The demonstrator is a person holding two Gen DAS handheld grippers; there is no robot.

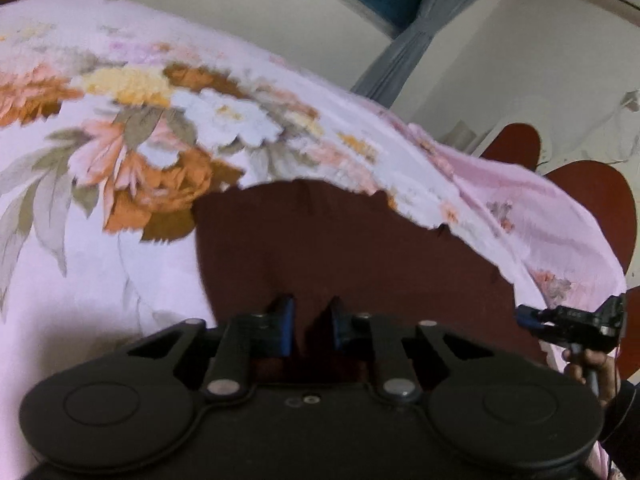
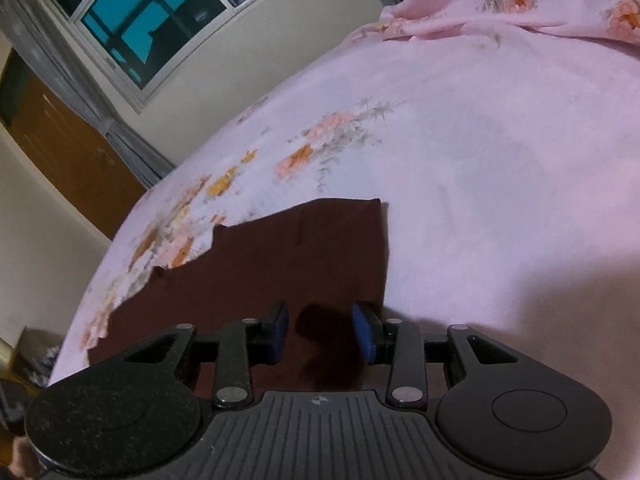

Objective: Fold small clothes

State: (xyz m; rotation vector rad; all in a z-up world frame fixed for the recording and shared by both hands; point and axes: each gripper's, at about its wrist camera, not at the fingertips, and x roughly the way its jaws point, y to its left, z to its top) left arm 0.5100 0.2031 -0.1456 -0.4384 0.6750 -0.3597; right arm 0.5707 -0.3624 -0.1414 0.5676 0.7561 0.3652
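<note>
The dark maroon cloth garment [image 2: 288, 264], soft and limp, is best taken at corners; left gripper [image 1: 311, 326] and right gripper [image 2: 320, 330] are released, grasping nothing.

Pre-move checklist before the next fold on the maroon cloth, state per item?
1. Dark maroon cloth garment lying flat on the pink floral bedsheet: ok.
2. Left tool free of fabric: ok, jaws stand slightly apart with nothing pinched between them.
3. Right tool free of fabric: ok, jaws apart over the cloth, nothing clamped.
4. Far corner of the cloth visible and square in the right wrist view: ok.
5. Cloth's ragged edge nearer the window smooth: not ok, it looks uneven.
6. Near hem, under both tools: cannot tell, hidden by the tool bodies.
</note>
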